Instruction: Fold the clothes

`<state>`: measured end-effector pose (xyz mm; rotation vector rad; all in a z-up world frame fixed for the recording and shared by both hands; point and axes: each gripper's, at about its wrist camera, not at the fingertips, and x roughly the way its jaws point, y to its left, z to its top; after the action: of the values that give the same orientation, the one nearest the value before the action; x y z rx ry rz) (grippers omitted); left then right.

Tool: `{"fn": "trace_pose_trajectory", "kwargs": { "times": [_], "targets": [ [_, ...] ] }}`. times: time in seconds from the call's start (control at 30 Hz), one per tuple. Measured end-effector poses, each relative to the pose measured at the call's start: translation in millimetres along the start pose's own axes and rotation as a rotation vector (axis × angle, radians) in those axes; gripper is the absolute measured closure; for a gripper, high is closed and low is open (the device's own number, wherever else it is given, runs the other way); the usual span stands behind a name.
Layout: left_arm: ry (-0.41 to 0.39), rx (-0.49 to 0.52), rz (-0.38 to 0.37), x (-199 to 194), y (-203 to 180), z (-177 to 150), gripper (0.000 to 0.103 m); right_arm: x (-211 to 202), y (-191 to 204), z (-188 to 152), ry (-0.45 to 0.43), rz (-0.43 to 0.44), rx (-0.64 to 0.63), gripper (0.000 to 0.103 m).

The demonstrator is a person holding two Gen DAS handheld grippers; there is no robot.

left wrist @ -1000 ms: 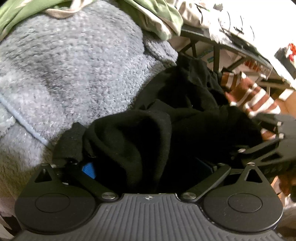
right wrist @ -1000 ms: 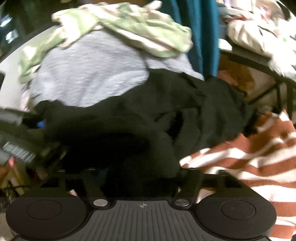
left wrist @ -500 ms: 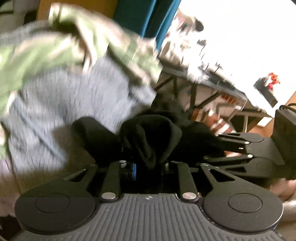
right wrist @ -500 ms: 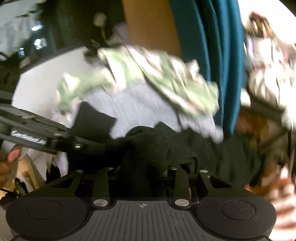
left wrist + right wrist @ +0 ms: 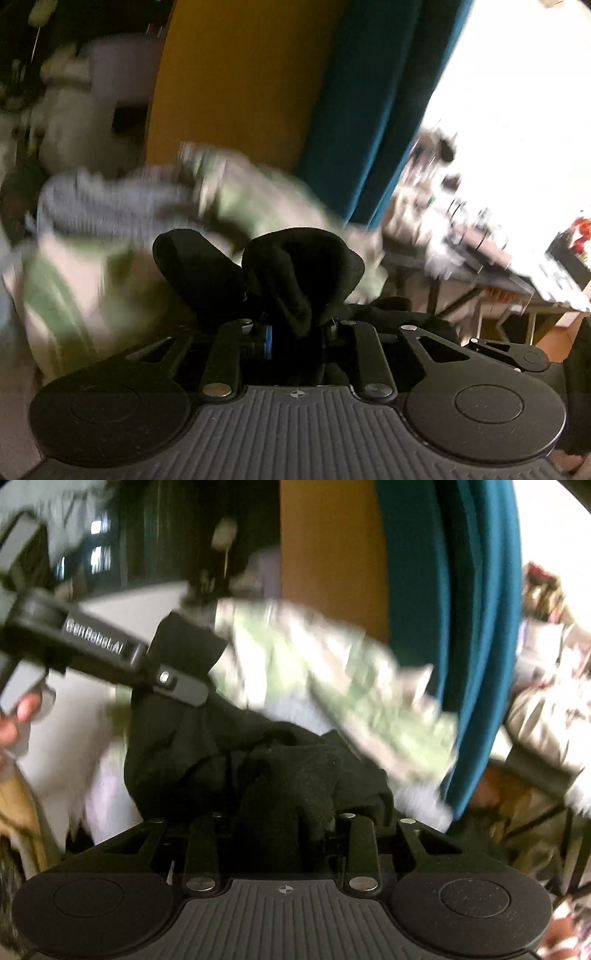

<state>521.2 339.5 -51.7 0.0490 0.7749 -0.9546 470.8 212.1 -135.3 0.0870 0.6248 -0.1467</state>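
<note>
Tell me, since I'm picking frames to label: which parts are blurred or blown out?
Left wrist view: green garment motion-smeared, window blown out, black garment fairly sharp. Right wrist view: green garment smeared, teal curtain softer, left tool readable.

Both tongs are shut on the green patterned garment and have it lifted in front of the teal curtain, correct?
Not quite: the cloth pinched in both tongs is the black garment, not the green one. The left wrist view shows it bunched in the left tongs; the right wrist view shows it in the right tongs. The green patterned garment lies behind, before the teal curtain.
</note>
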Motion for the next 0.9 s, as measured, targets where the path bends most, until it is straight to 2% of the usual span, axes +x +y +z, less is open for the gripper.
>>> {"fn": "trace_pose_trajectory", "kwargs": {
  "times": [0.1,0.17,0.23,0.33,0.4,0.53,0.8,0.87,0.9],
  "targets": [
    [0.075,-0.022,0.003,19.8,6.0,-18.3,0.077,18.6,6.0,-20.5,0.099,0.021,-0.026,0.068],
    [0.097,-0.037,-0.01,26.2,3.3,-25.3,0.066,17.8,5.4,-29.2,0.114,0.032,-0.013,0.065],
    [0.099,-0.031,-0.047,28.9,-0.4,-26.3,0.038,15.5,2.7,-33.7,0.13,0.048,0.01,0.061],
    [0.137,0.002,-0.086,38.3,-11.9,-22.2,0.017,12.5,1.4,-34.8,0.136,0.051,-0.008,0.059],
    [0.168,0.035,-0.094,46.5,-24.1,-20.2,0.011,10.1,4.4,-36.6,0.141,0.046,-0.042,0.058],
    [0.223,0.096,-0.093,68.9,-46.9,-19.4,0.003,5.5,11.9,-40.5,0.145,0.041,-0.084,0.055],
    [0.302,0.191,-0.024,102.5,-66.3,-24.8,0.001,5.1,22.4,-40.6,0.132,0.04,-0.131,0.058],
    [0.306,0.234,-0.008,105.1,-69.9,-27.9,0.005,5.2,23.2,-42.2,0.134,0.03,-0.137,0.057],
    [0.299,0.256,0.004,104.8,-70.9,-28.9,0.021,4.8,21.7,-43.2,0.135,0.024,-0.135,0.056]
  ]
}}
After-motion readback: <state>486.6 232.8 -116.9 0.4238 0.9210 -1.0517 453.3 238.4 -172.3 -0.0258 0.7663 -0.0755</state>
